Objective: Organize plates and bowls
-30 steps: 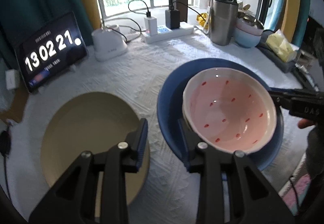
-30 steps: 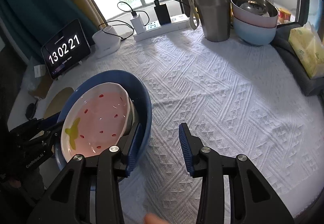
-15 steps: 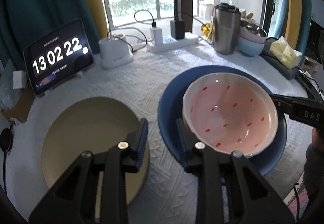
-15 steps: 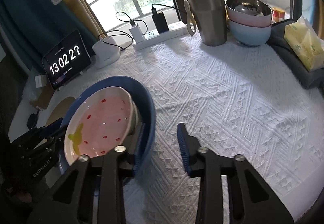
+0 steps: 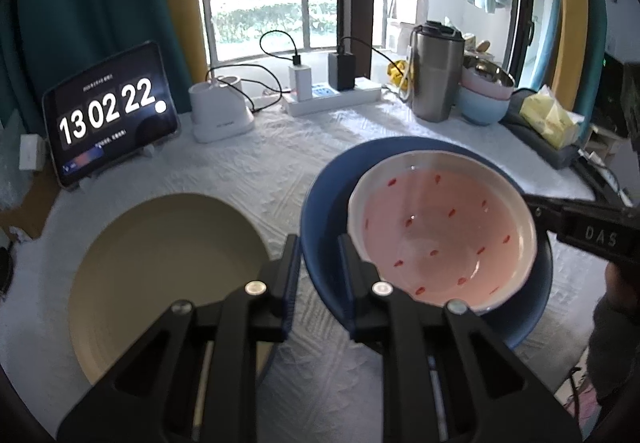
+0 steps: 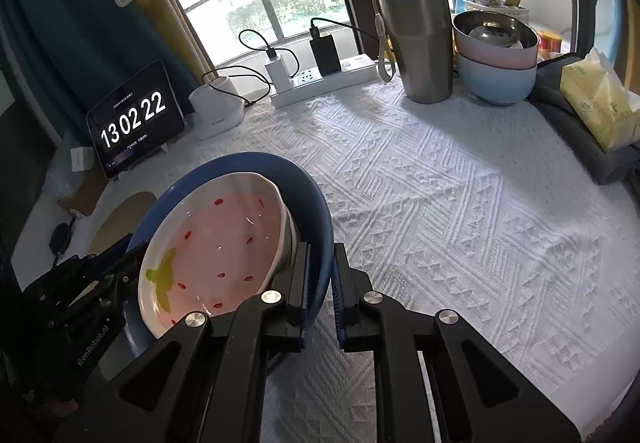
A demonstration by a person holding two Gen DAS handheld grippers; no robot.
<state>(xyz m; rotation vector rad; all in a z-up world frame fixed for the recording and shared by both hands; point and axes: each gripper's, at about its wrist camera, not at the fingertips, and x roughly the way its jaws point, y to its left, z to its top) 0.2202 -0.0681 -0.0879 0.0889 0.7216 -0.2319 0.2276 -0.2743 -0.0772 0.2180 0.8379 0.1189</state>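
Nearest in the left wrist view, the left gripper (image 5: 318, 259) has its fingers (image 5: 289, 267) clamped on the near rim of the blue plate (image 5: 324, 211), one finger outside the rim and one inside. In the right wrist view the right gripper (image 6: 321, 275) is likewise closed on the opposite rim of the blue plate (image 6: 308, 195), its fingers (image 6: 302, 275) pinching the edge between them. The plate sits tilted in this view, so it looks held up off the white desk (image 6: 440, 203) cloth, though the underside is hidden.

The pink bowl (image 5: 440, 231) with red specks rests inside the blue plate, just beyond the left gripper's inner finger. Only the right wrist view shows the green leaf mark painted on the pink bowl (image 6: 216, 239). Only the left wrist view shows the tan plate (image 5: 160, 275) fully, lying flat on the desk beside the blue plate; the other view catches just a sliver of it.

Farther back stand a clock tablet (image 6: 134, 123), a steel tumbler (image 6: 420, 43) and stacked bowls (image 6: 496, 55).
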